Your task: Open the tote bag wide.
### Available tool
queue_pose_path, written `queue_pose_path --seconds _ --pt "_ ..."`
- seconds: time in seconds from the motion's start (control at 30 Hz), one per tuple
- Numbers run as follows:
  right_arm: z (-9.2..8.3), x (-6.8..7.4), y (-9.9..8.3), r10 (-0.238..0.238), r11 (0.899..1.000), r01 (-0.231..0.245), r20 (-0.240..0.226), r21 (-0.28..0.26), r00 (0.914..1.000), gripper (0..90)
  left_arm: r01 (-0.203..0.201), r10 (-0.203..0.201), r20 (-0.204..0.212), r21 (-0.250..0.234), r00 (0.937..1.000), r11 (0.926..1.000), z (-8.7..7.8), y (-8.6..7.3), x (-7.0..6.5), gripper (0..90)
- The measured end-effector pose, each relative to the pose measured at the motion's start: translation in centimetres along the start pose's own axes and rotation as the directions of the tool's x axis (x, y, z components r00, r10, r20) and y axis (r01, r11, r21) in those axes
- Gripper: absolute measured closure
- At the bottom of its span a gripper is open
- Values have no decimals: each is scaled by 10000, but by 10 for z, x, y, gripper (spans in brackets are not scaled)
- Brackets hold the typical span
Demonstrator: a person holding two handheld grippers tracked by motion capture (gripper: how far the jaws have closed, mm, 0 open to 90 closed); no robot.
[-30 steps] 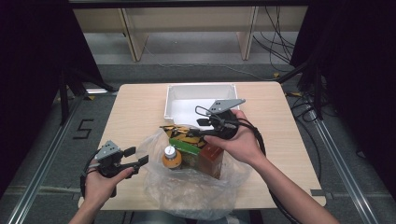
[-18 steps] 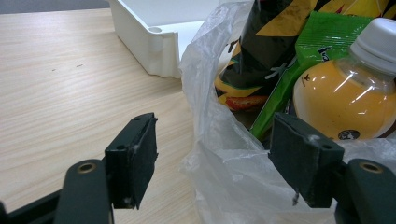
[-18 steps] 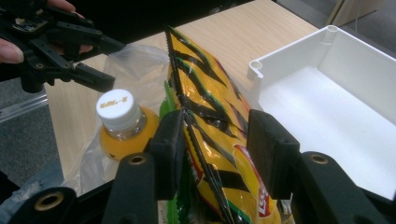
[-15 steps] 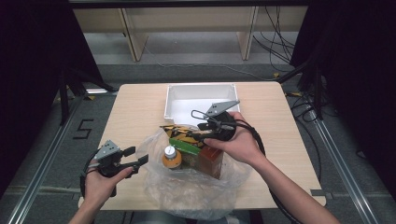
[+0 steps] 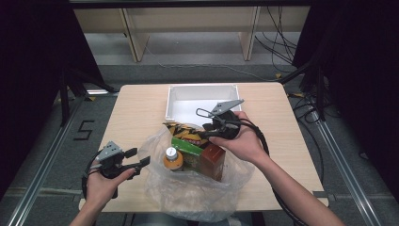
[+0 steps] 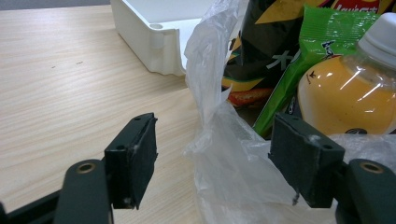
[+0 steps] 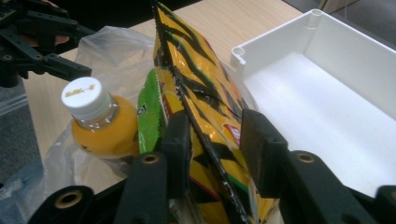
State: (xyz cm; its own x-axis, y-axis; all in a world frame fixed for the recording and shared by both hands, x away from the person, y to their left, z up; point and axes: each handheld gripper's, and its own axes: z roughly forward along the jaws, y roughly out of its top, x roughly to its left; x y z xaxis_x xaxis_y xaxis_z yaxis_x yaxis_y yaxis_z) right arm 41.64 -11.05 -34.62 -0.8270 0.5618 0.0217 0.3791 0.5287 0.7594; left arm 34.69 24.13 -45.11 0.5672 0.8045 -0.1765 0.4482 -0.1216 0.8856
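Observation:
A clear plastic bag (image 5: 188, 195) lies open at the table's near edge. In it are a yellow-and-black snack bag (image 5: 184, 131), a green pack (image 5: 188, 149), a brown box (image 5: 214, 159) and an orange drink bottle (image 5: 172, 159) with a white cap. My right gripper (image 7: 214, 140) has just been closing its jaws, and its pads press on the snack bag's (image 7: 196, 79) top edge. My left gripper (image 6: 215, 154) is open at the bag's left side. The bag's rim (image 6: 233, 177) stands between the pads without being pinched.
An empty white tray (image 5: 170, 106) stands at the table's far middle, just beyond the bag; its wall (image 7: 275, 44) is close to my right gripper. Bare wood lies to the left (image 6: 70, 84) and to the right of the bag.
My right gripper's jaws have narrowed onto the top of the snack bag. The left hand and the bag have stayed where they were.

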Motion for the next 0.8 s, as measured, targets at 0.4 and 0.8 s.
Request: queue_pose_path --seconds 0.4,0.8 --pt "2 -8 1 -73 10000 74 141 -56 9999 657 -15 15 20 10 10000 10000 0 0 1 313" --pt "5 -10 -4 -125 9992 121 88 377 9999 649 166 -166 32 69 9999 9998 2 -1 0 314"
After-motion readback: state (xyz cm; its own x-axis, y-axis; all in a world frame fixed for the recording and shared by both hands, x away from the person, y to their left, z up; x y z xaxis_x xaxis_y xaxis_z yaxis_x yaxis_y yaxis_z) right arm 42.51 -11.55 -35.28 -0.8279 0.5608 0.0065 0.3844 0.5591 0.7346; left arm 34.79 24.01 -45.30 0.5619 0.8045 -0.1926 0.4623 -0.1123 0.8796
